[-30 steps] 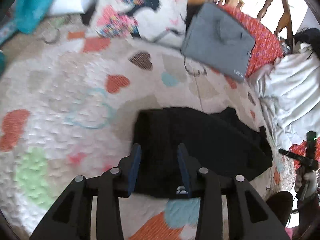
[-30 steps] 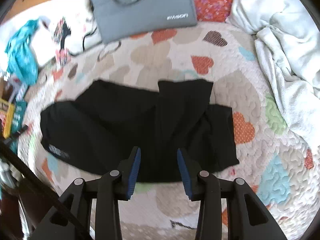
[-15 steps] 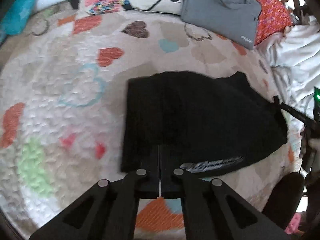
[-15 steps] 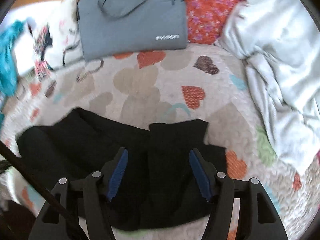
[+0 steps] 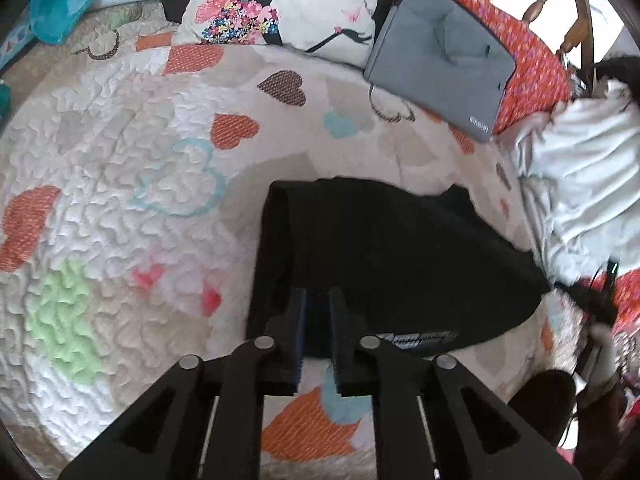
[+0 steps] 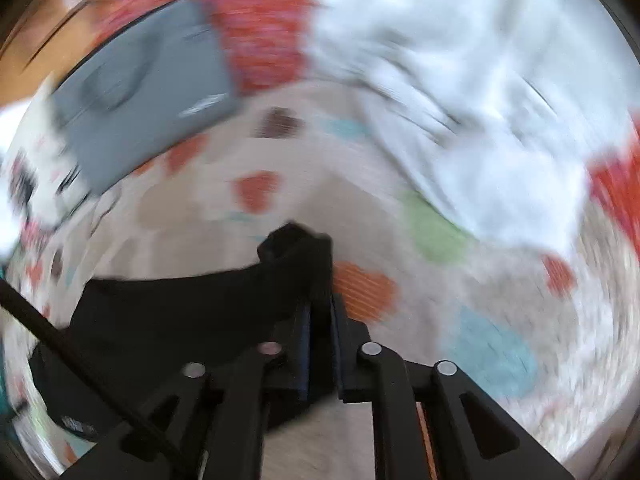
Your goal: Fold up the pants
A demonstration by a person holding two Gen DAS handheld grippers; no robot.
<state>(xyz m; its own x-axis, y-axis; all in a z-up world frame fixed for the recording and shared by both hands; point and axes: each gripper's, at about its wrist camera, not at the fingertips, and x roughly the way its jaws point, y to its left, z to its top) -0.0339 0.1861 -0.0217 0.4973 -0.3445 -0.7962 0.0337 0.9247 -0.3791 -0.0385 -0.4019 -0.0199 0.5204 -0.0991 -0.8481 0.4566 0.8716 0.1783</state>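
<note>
Black pants [image 5: 392,256] lie partly folded on a quilt with heart patterns [image 5: 120,184]. A white logo shows near their front edge. My left gripper [image 5: 318,300] is shut on the near left edge of the pants. In the blurred right wrist view, my right gripper [image 6: 320,312] is shut on the right end of the pants [image 6: 192,312] and lifts a bunched fold of the fabric off the quilt.
A grey laptop bag [image 5: 440,56] lies at the back on a red patterned cloth [image 5: 536,68]. A printed pillow [image 5: 288,4] is at the back left. A crumpled white blanket [image 5: 580,184] lies to the right, also in the right wrist view [image 6: 480,92].
Both grippers were open a second ago. The left closed on the near edge of the pants. The right then closed on their right end and is moving fast with it.
</note>
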